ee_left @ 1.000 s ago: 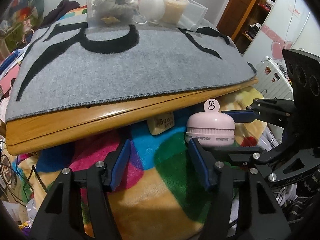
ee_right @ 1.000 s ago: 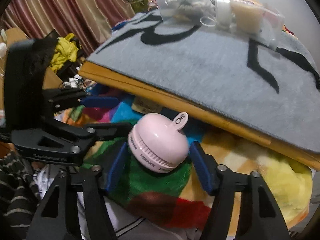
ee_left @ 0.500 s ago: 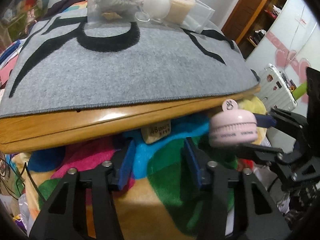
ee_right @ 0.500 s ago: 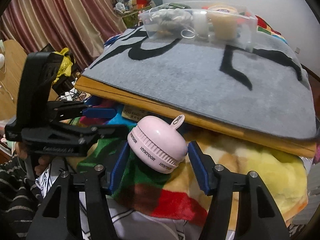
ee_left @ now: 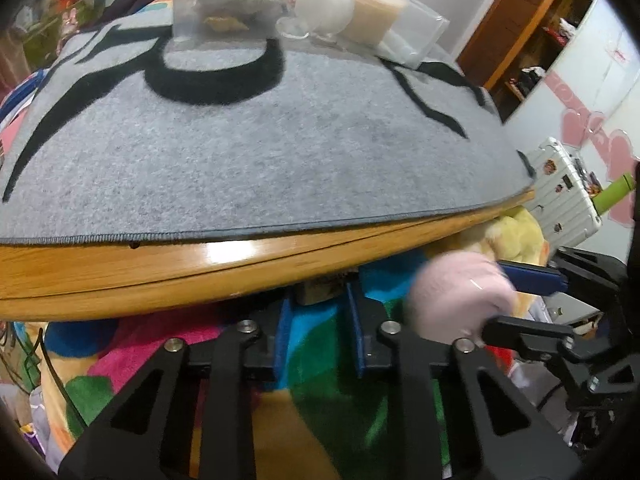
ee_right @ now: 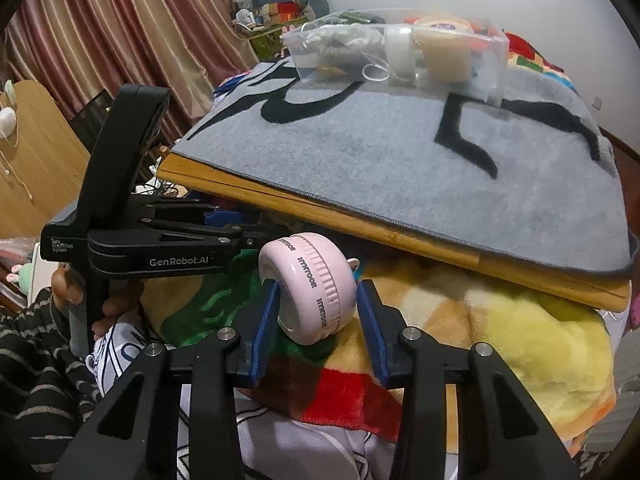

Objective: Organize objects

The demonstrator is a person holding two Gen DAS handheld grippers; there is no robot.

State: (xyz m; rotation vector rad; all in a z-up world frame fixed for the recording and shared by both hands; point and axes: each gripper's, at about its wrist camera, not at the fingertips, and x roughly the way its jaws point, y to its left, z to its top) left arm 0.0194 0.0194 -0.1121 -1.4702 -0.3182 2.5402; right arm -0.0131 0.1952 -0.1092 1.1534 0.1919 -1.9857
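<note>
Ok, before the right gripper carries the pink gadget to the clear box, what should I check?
1. Right gripper clamps the gadget: ok, a pad on each side, gadget tilted.
2. Room in the box: cannot tell, several items already inside.
3. Path over the mat: ok, no object seen before the box.
4. Left gripper out of the way: not ok, close beside the gadget.
5. Left gripper free: cannot tell, a tan block sits at its tips.

Pink gadget (ee_left: 460, 300) motion-blurred, left view.
</note>
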